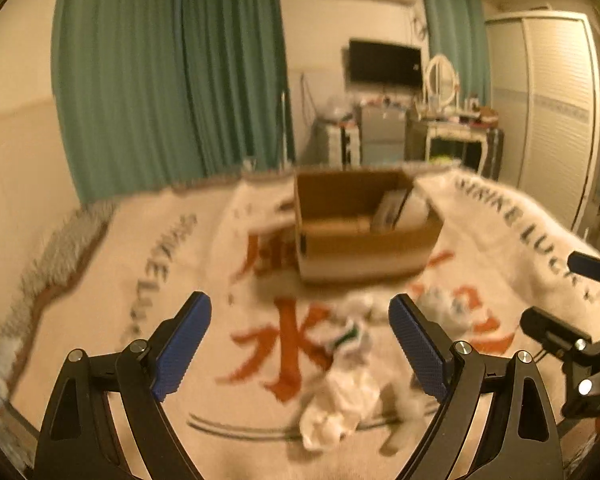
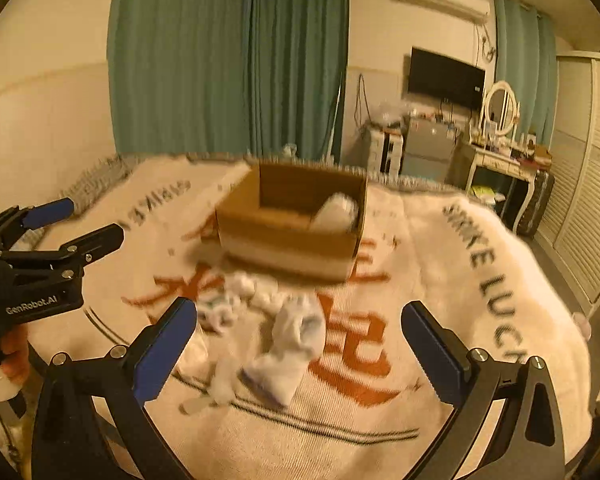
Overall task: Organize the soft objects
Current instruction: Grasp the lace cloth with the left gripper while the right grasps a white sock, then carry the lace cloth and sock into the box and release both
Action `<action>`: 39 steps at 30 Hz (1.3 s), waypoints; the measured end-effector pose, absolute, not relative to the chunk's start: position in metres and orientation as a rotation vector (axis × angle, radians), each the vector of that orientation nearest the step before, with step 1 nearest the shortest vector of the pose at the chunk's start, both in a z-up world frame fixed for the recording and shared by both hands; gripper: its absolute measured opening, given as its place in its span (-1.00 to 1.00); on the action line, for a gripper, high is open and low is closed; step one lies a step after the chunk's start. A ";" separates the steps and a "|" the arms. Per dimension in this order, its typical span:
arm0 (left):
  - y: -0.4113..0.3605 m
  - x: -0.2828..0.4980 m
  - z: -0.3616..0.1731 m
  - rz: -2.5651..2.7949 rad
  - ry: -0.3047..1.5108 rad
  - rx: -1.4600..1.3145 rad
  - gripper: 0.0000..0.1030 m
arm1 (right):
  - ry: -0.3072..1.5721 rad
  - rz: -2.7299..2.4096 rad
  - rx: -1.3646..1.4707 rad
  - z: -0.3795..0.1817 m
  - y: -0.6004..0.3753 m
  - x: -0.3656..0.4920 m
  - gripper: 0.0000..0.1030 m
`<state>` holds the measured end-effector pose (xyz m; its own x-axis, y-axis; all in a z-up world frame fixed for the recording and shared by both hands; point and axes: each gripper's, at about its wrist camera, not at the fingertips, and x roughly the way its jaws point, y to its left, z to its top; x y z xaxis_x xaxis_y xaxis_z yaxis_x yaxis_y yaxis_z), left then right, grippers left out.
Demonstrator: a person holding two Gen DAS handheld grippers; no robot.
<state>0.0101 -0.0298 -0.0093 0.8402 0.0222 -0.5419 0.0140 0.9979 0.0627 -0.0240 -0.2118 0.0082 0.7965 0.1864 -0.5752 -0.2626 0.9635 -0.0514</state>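
Note:
Several white socks [image 2: 278, 344] lie in a loose pile on a cream blanket [image 2: 440, 280] with orange characters; the pile also shows in the left wrist view [image 1: 344, 384]. Behind it stands an open cardboard box [image 2: 288, 236] with a white soft item [image 2: 338, 210] inside; the box also shows in the left wrist view [image 1: 360, 232]. My left gripper [image 1: 300, 316] is open and empty above the pile. My right gripper [image 2: 300, 320] is open and empty over the socks. The left gripper also appears in the right wrist view [image 2: 72, 220], and the right gripper in the left wrist view [image 1: 556, 292].
The blanket covers a bed with a fringed edge [image 1: 60, 248]. Green curtains [image 2: 228, 60] hang behind. A TV [image 2: 446, 78], a dressing table with mirror [image 2: 498, 152] and a white wardrobe [image 1: 556, 112] stand at the right.

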 end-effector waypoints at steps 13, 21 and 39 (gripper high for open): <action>-0.054 0.029 -0.130 -0.054 0.855 0.111 0.69 | 0.822 0.212 -0.127 -0.096 -0.209 0.020 1.00; -0.053 0.035 -0.135 -0.127 0.905 0.064 -0.49 | 0.883 0.225 -0.072 -0.113 -0.207 0.042 0.84; -0.048 0.014 -0.103 -0.135 0.852 0.023 -0.53 | 0.813 0.251 -0.048 -0.102 -0.205 0.033 -0.39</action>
<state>0.0144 -0.0480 -0.1033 0.6503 -0.1096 -0.7517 0.1282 0.9912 -0.0336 0.0328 -0.2052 -0.1019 0.6593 0.2031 -0.7240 -0.2400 0.9693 0.0534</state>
